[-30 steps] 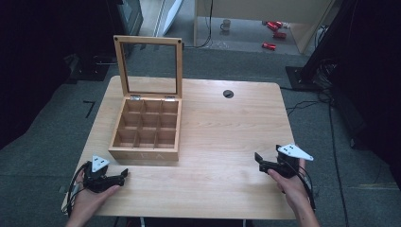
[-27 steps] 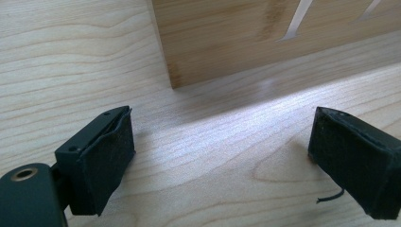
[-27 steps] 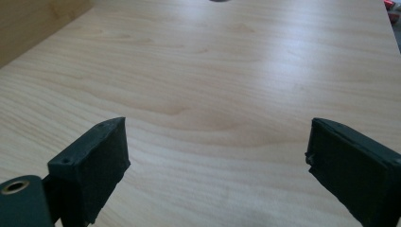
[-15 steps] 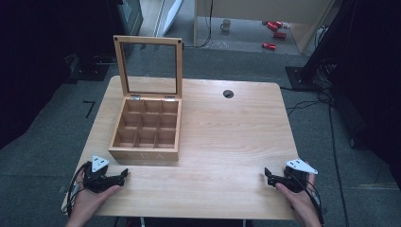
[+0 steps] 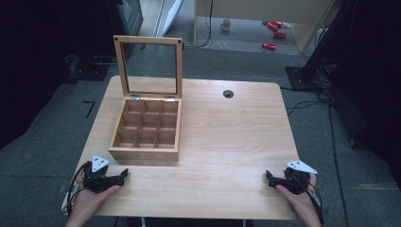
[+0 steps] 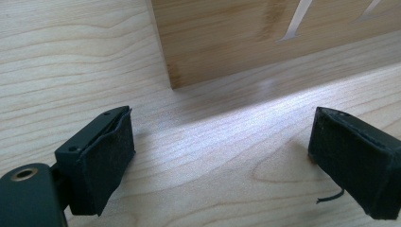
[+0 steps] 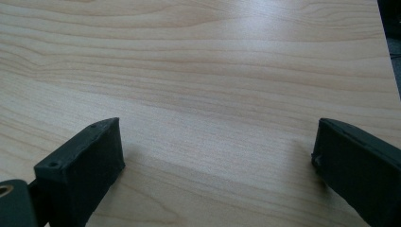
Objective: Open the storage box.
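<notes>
A wooden box with several empty compartments stands on the left half of the table, its glass-paned lid raised upright. My left gripper rests open on the table just in front of the box's left corner; the left gripper view shows the box's front wall beyond the spread jaws. My right gripper lies open on the tabletop at the front right, its jaws wide apart over bare wood. Neither holds anything.
The light wooden table has a round cable hole near its back edge. Its right edge lies close to my right gripper. Cables and red items lie on the floor beyond.
My right gripper has come down and back toward the table's front right edge. The left gripper and the box have stayed put.
</notes>
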